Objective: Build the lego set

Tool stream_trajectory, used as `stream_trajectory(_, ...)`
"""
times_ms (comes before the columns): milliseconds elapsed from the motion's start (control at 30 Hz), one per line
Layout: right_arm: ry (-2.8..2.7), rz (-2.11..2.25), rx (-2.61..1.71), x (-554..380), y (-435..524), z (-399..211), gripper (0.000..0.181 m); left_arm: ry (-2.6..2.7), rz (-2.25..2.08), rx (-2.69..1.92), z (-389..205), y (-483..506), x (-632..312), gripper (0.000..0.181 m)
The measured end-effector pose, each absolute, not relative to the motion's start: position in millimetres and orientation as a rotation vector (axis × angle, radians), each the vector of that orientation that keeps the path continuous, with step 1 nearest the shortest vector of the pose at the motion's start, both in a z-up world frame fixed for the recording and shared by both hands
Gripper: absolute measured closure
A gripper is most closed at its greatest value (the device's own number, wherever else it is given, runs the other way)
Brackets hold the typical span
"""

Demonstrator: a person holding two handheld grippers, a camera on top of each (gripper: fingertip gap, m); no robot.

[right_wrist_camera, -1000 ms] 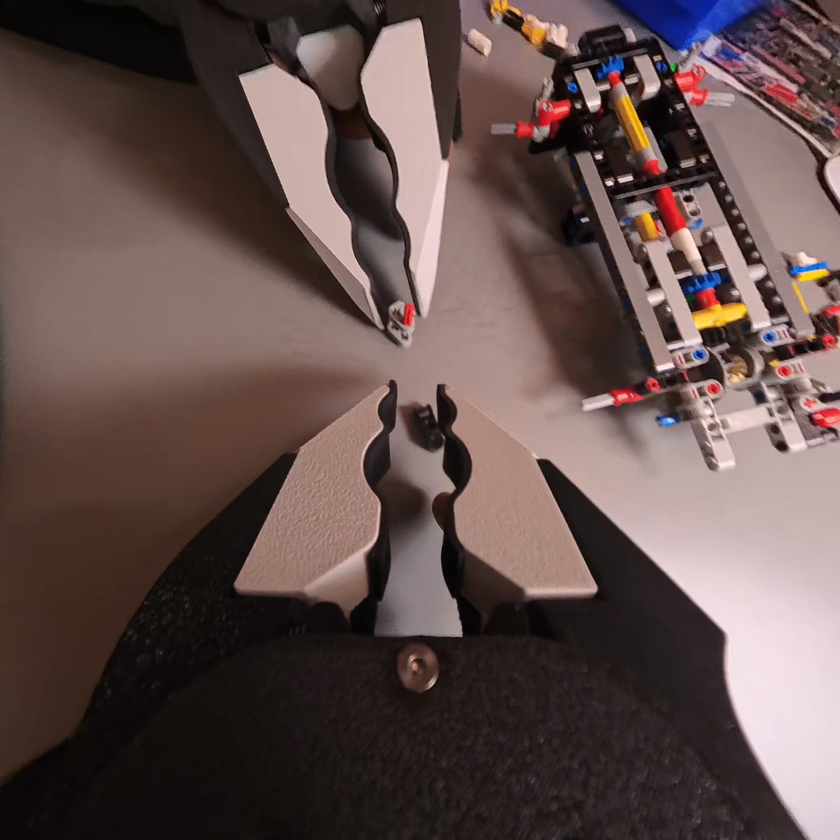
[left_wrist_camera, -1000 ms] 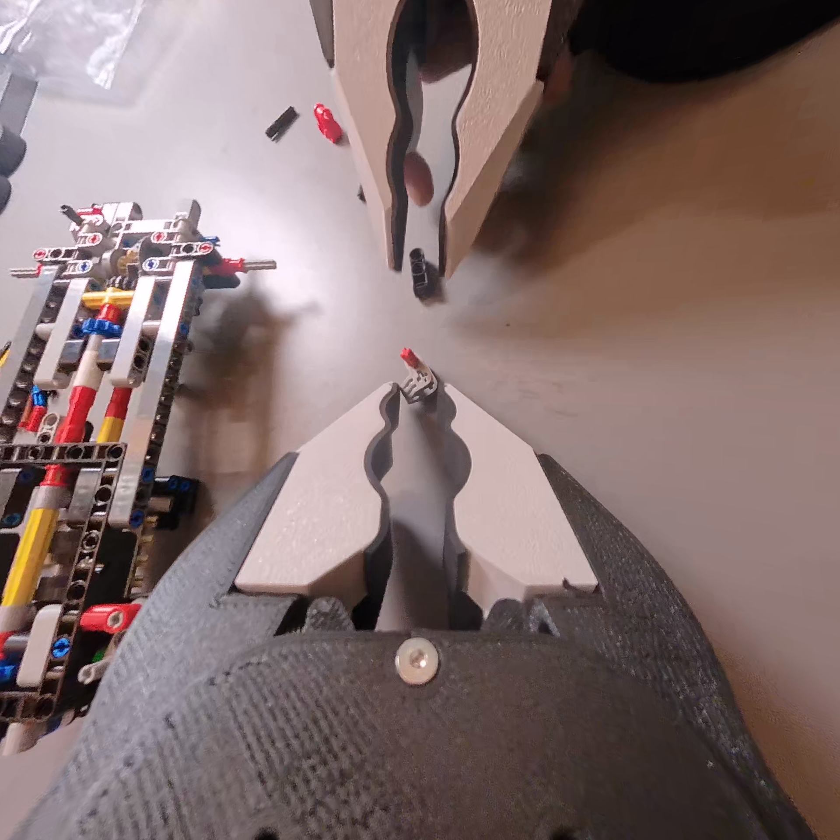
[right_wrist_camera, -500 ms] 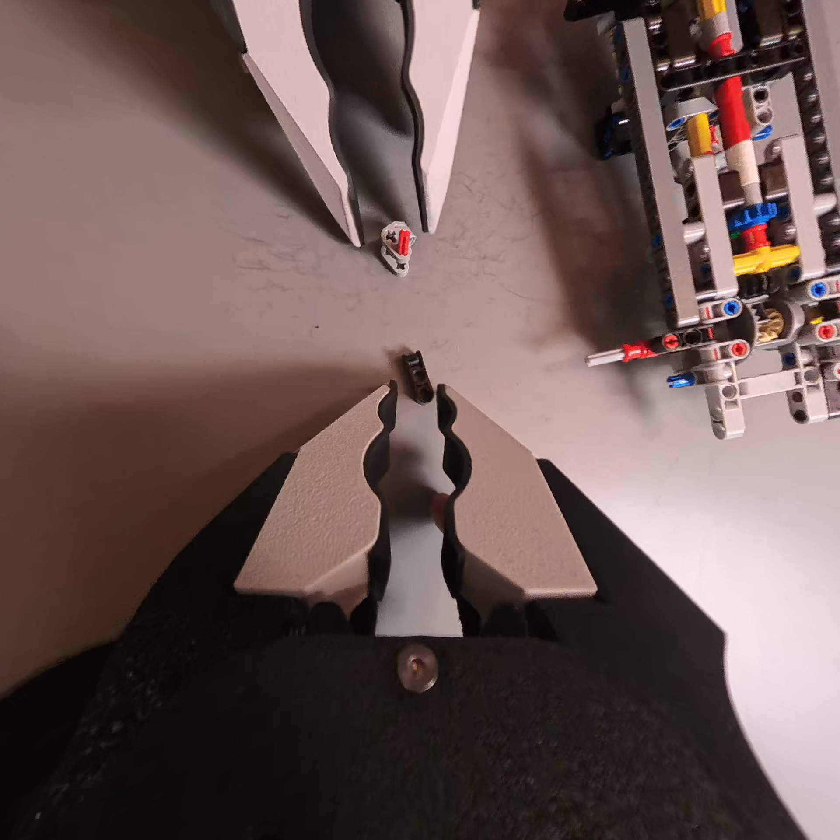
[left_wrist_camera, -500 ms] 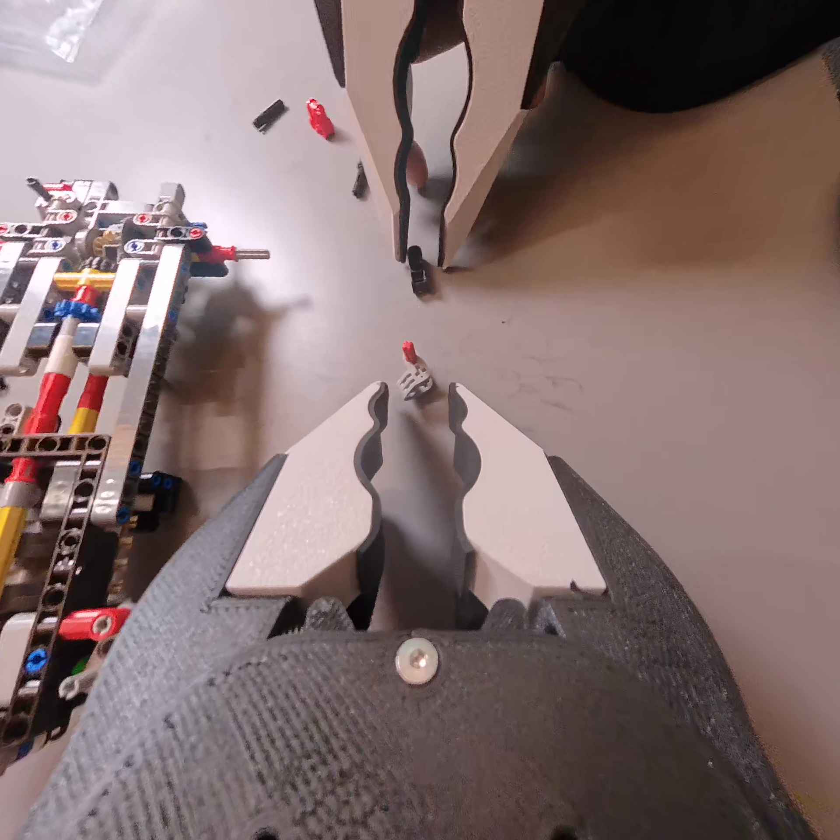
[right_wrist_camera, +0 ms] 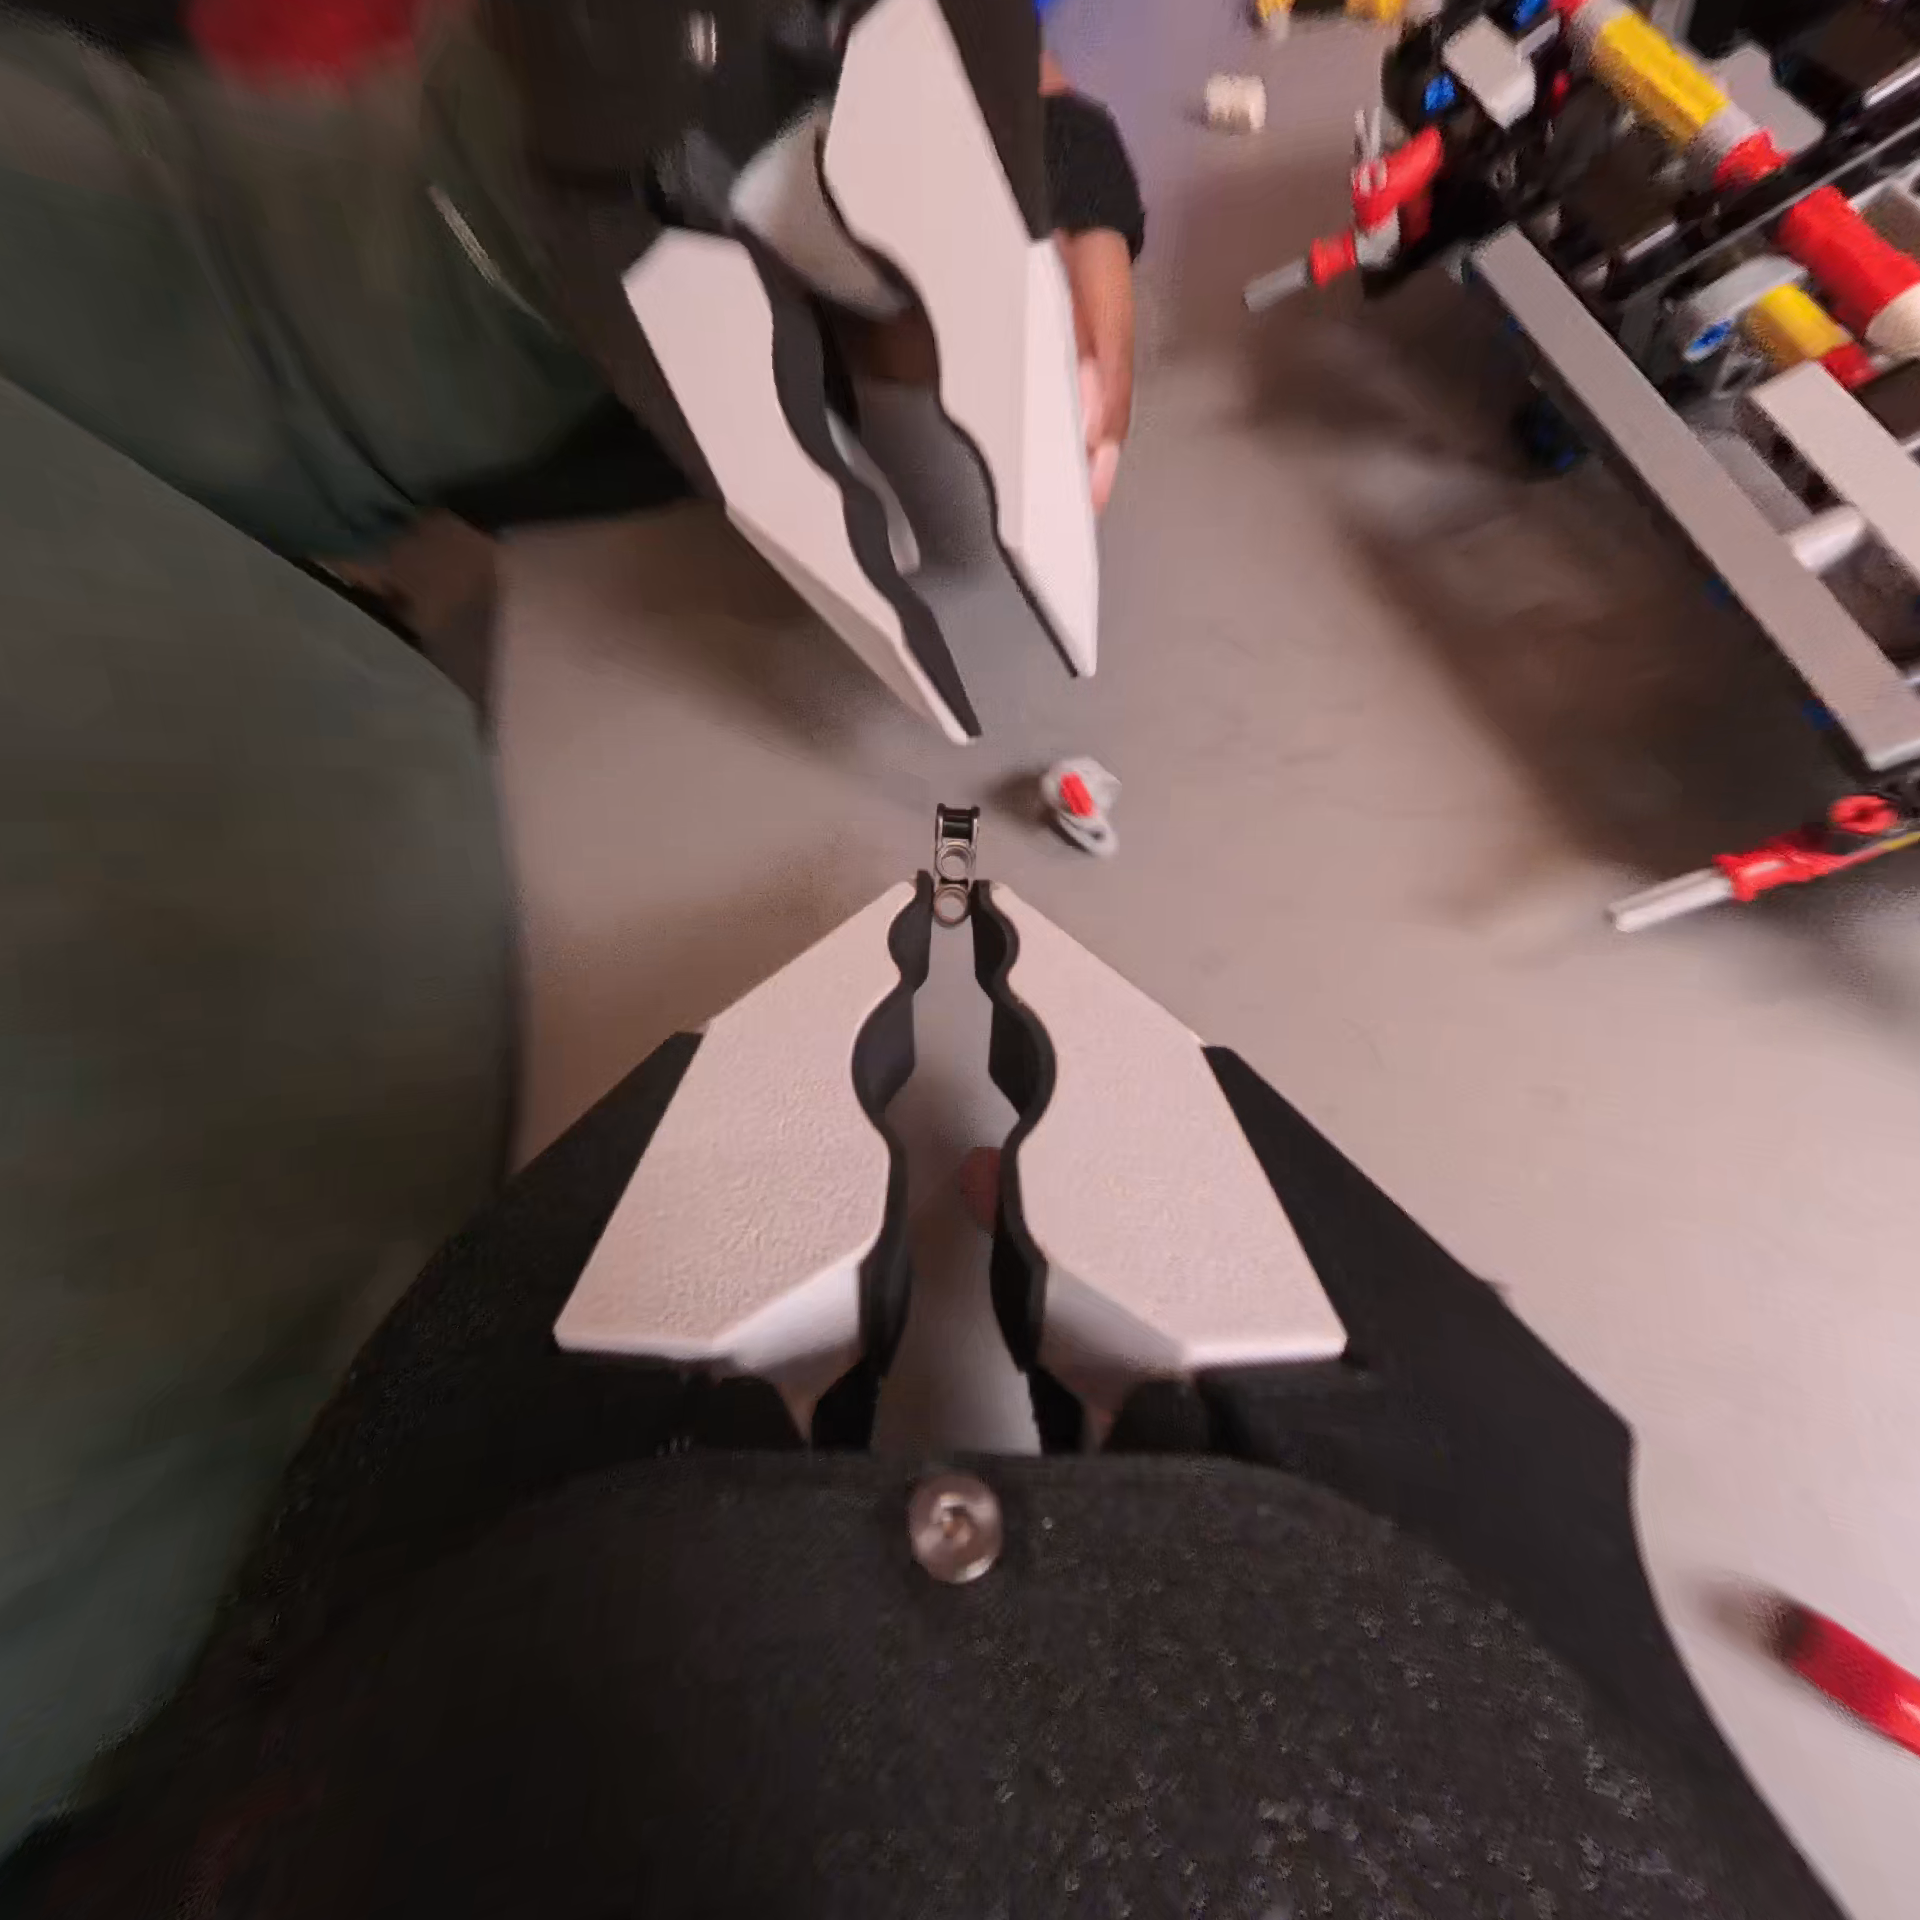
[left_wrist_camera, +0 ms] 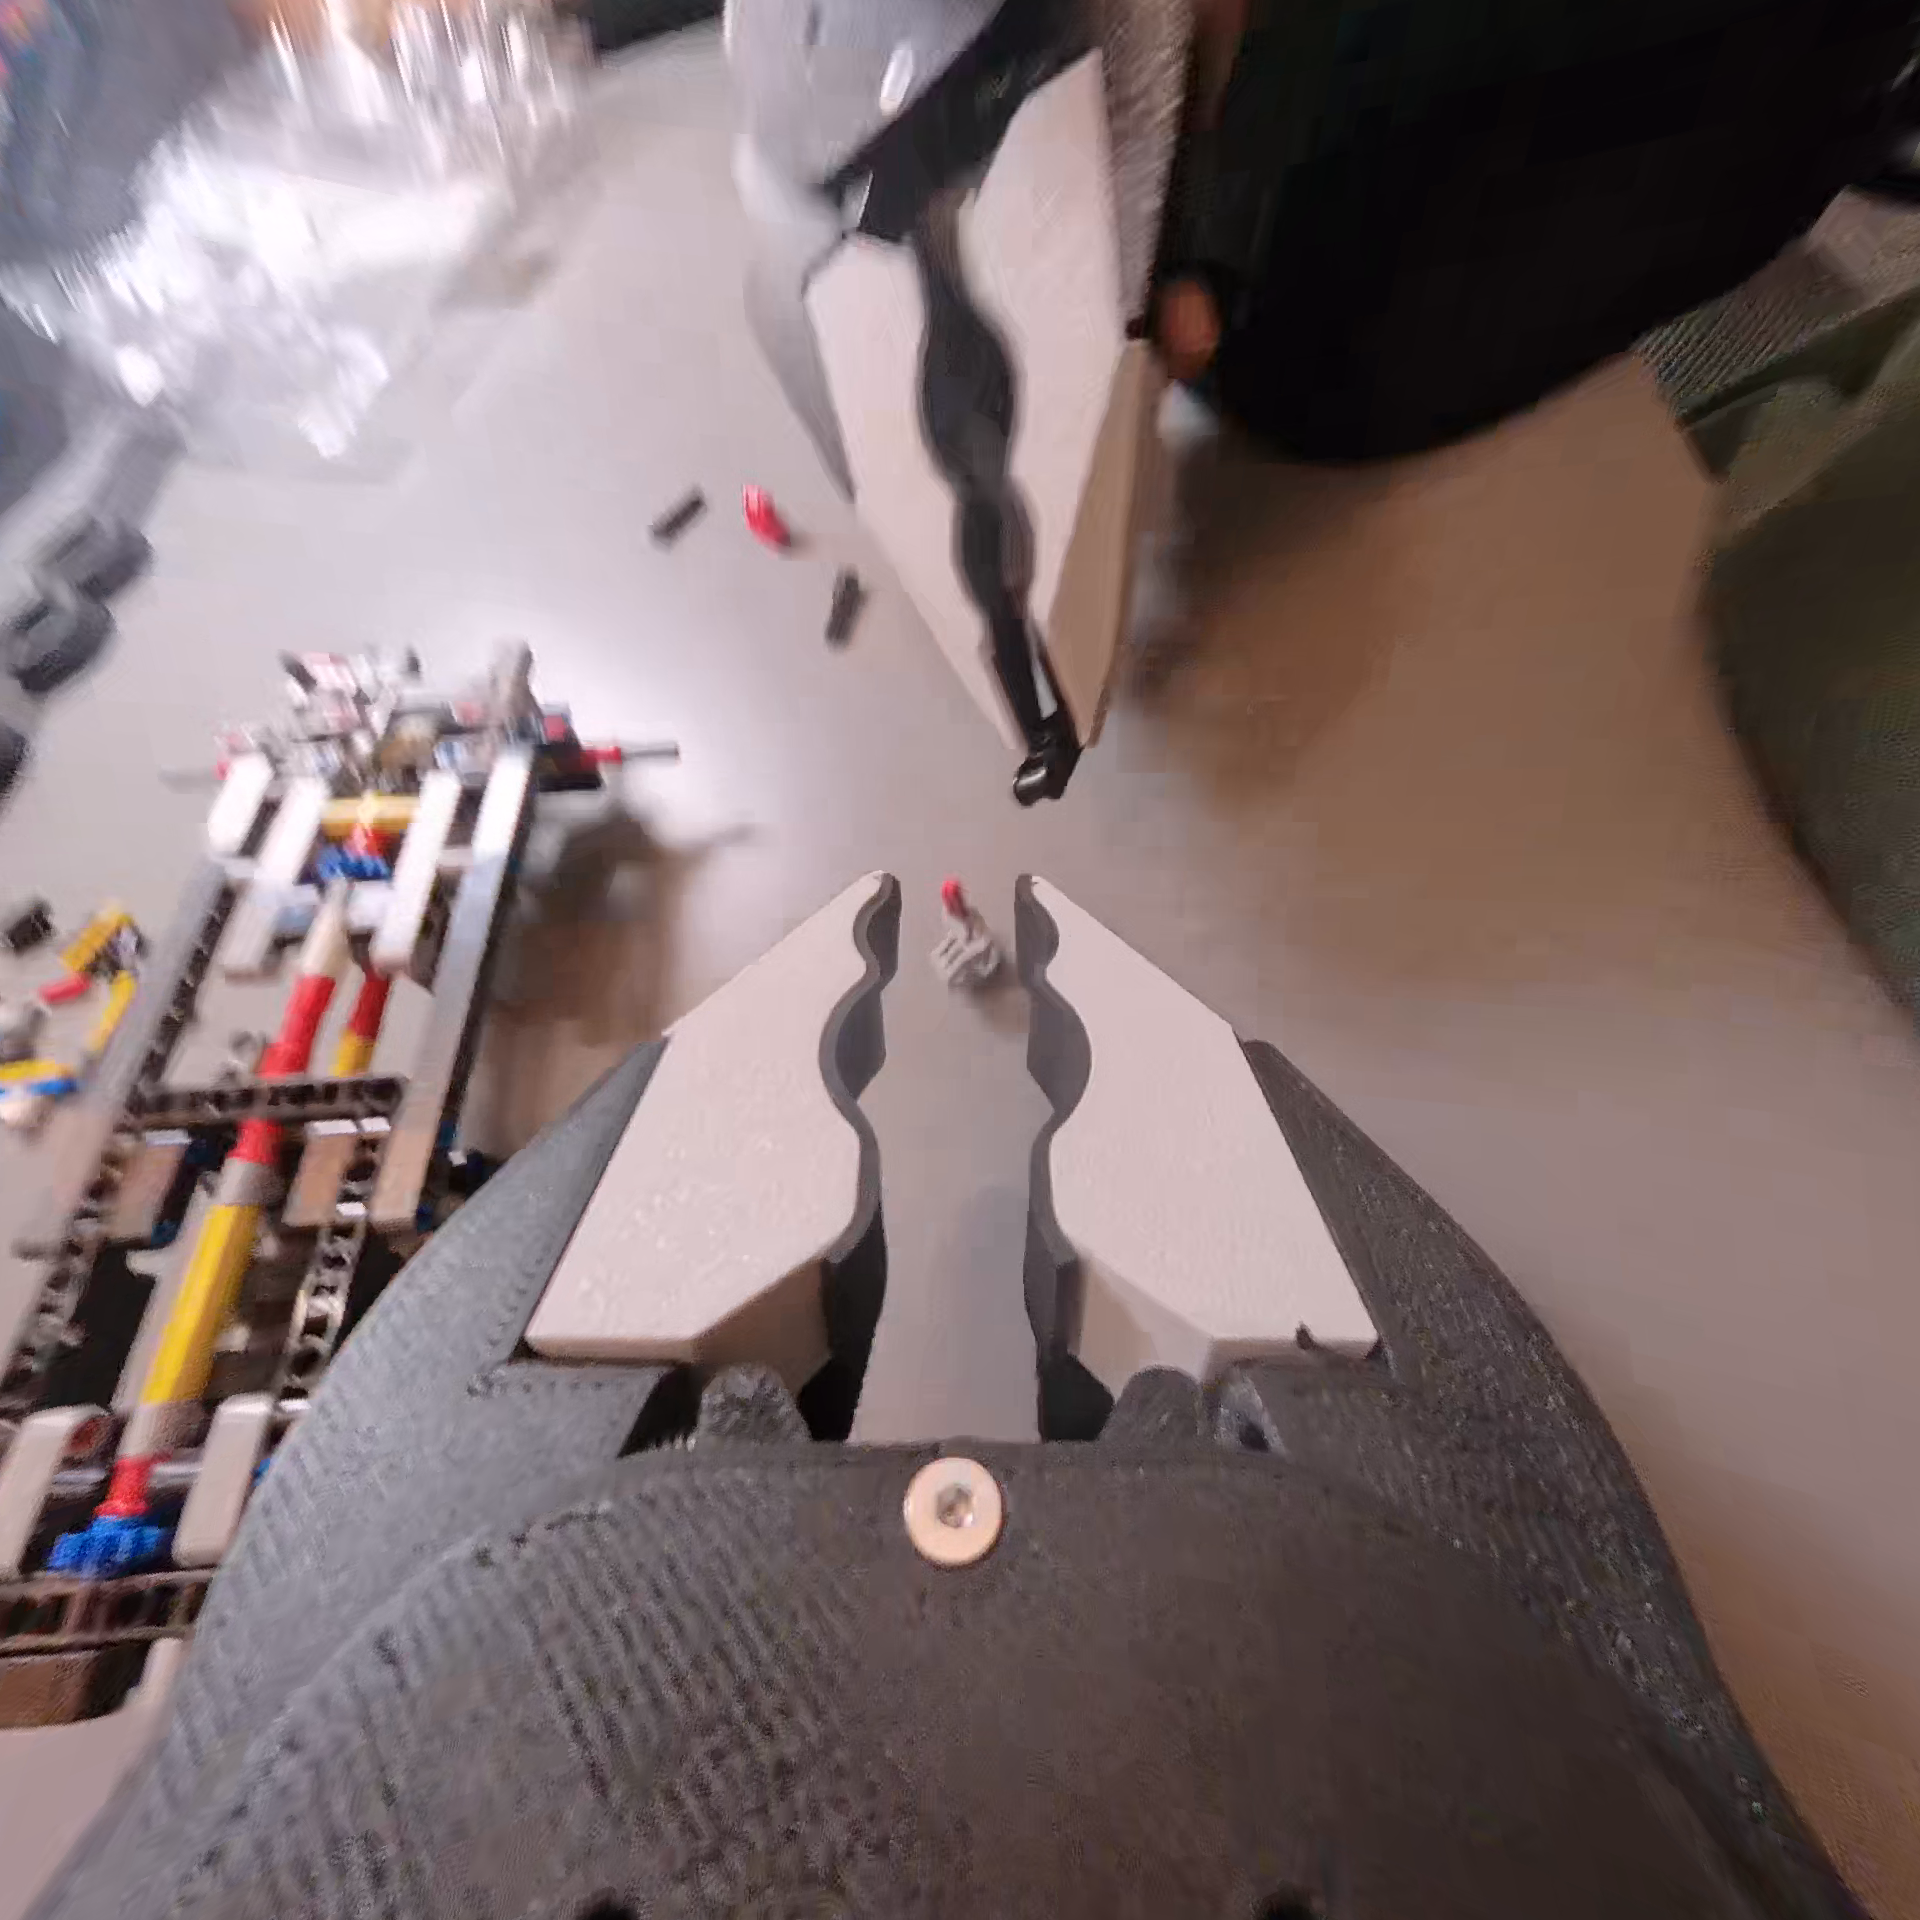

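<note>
My right gripper is shut on a small black connector that sticks out past its tips. It also shows in the left wrist view, with the black connector at its tips, close over the table. My left gripper is open and empty. A small grey piece with a red pin lies on the table between its fingertips. In the right wrist view the left gripper hangs open just beyond the grey piece. The half-built lego chassis lies to the left.
The chassis fills the upper right of the right wrist view, with a red-tipped axle sticking out. Loose black pins and a red piece lie farther off. Clear plastic bags lie at the back left. Another red part lies near right. Less than 4 cm separates the two grippers' tips. It is some 11 cm from my left tips to the red-tipped axle.
My left gripper let go of the grey piece and opened wider; the piece now lies on the table. My right gripper closed on the black connector. Both views have tilted.
</note>
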State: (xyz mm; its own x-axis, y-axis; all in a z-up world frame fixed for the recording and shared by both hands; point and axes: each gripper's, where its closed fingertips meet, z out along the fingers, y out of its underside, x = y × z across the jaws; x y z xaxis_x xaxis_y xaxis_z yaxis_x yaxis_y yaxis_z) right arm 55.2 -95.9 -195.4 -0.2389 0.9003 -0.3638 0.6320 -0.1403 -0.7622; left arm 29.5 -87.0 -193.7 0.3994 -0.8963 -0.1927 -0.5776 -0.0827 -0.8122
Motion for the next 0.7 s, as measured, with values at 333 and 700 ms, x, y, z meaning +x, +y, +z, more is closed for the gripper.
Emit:
stream_trajectory(333, -1.567, 2.09, -1.759, 55.4, -120.2, -145.5, 0.178, 1.336, -0.478, -1.437, -145.4, -116.8, 58.7, 0.168)
stream_trajectory(700, -1.569, 2.152, -1.804, 56.6, -126.2, -151.5, 0.178, 1.378, -0.475, -1.451, -151.7, -122.2, 62.6, 0.175)
